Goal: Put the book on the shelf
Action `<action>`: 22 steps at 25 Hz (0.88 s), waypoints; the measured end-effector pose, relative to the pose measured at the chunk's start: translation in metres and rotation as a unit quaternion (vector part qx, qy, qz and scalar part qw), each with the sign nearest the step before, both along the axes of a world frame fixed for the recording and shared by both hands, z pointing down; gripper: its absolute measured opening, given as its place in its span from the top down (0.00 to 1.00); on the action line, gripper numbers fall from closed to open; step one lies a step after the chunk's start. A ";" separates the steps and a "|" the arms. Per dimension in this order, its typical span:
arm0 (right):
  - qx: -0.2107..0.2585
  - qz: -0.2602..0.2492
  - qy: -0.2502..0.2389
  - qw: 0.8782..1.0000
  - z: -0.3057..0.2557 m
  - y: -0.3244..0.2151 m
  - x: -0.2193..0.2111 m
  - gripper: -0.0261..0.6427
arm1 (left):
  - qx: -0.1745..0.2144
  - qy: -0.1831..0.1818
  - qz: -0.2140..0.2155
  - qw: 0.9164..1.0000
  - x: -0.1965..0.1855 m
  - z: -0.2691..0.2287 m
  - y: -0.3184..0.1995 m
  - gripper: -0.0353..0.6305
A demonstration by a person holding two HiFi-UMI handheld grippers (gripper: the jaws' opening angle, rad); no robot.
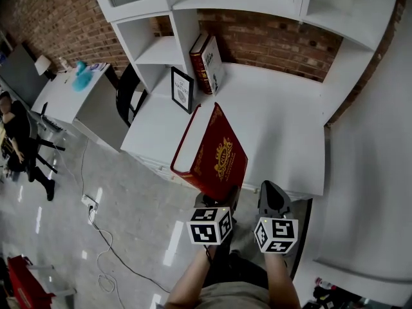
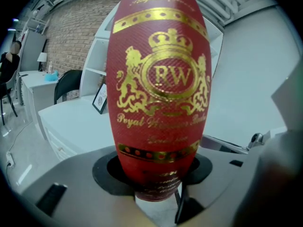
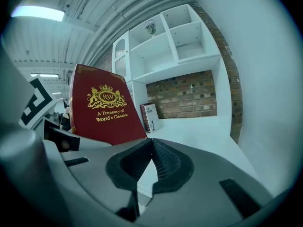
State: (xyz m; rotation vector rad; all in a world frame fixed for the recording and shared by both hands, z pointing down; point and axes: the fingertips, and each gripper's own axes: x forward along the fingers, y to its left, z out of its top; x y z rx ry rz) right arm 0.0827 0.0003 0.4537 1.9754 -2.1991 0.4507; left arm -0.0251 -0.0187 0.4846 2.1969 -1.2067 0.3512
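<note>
A large red book (image 1: 215, 153) with a gold crest is held tilted above the front edge of the white desk (image 1: 283, 127). My left gripper (image 1: 219, 197) is shut on its lower end. In the left gripper view the book's cover (image 2: 158, 79) fills the middle and the jaws (image 2: 158, 186) clamp its bottom edge. My right gripper (image 1: 273, 197) hangs just right of the book, shut with nothing in it. In the right gripper view its pads (image 3: 151, 148) meet and the book (image 3: 104, 110) stands to the left. White shelf compartments (image 1: 161, 50) rise behind the desk.
Two books (image 1: 206, 63) lean upright at the desk's back beside the shelf unit, with a small framed picture (image 1: 182, 89) in front of them. A black chair (image 1: 129, 95) and a second white desk (image 1: 64, 95) stand to the left. A person (image 1: 16, 134) sits at far left.
</note>
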 end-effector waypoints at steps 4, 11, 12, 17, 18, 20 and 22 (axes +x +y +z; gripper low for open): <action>-0.003 0.010 0.001 1.000 -0.001 -0.029 -0.001 0.94 | 0.002 -0.003 0.010 1.000 -0.002 -0.002 -0.032 0.58; -0.002 0.029 0.001 1.000 -0.002 -0.078 -0.004 0.94 | 0.001 0.000 0.031 1.000 -0.001 -0.002 -0.082 0.58; -0.002 0.032 0.001 1.000 -0.002 -0.085 -0.005 0.94 | 0.001 0.001 0.034 0.999 -0.001 -0.002 -0.089 0.58; 0.000 0.041 0.004 0.999 0.002 -0.114 -0.006 0.94 | -0.001 0.000 0.046 0.999 -0.002 0.005 -0.120 0.58; -0.002 0.042 0.004 0.999 0.003 -0.118 -0.007 0.94 | -0.002 0.000 0.048 0.999 -0.002 0.007 -0.125 0.58; -0.008 0.045 0.004 0.999 0.006 -0.125 -0.007 0.94 | -0.007 0.000 0.050 0.999 -0.002 0.010 -0.134 0.58; -0.013 0.048 0.006 0.999 0.009 -0.131 -0.005 0.94 | -0.012 0.001 0.053 0.999 -0.001 0.013 -0.142 0.58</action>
